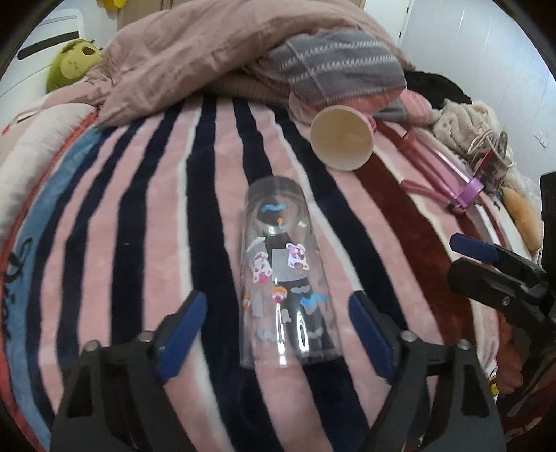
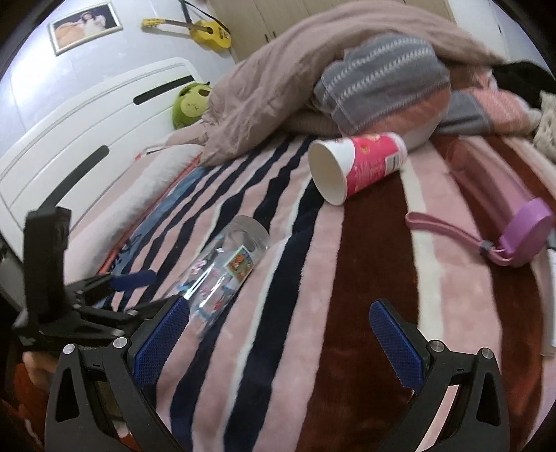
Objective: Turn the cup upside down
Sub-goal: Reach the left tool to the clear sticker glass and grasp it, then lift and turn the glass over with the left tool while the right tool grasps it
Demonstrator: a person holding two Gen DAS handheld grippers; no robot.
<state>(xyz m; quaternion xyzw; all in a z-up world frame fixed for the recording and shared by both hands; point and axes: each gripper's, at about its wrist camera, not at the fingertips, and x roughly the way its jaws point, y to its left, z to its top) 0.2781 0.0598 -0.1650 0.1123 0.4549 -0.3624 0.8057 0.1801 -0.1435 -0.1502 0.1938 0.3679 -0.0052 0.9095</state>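
Left gripper spread wide, gripping nothing; blue pads flank the near end of a clear cup without touching it. Clear cup lies on its side on the striped blanket, lengthwise straight ahead of the left gripper, open rim toward the gripper, closed base pointing away. Cartoon stickers over its wall; nothing visible inside. From the right wrist view the same cup sits ahead and left of the right gripper, just beyond its left pad, not between the fingers. Right gripper also wide apart, nothing between its pads, hovering over the dark red and pink stripes of the blanket. Left gripper visible at far left of the right view, its fingers close beside the cup's near end. Further ahead, beyond the clear cup's base and slightly right: a paper cup, pink printed wall, white inside, also on its side, mouth facing toward the grippers, interior bare. Well apart from the clear cup. To the right of the right gripper, further out: a bottle with purple lid and pink strap, lying down; contents cannot be made out. Farthest: heaped pinkish quilt with a grey striped blanket bundled in it, paper cup's base close against that heap. Green plush toy far left by the white headboard; yellow guitar on the wall beyond.
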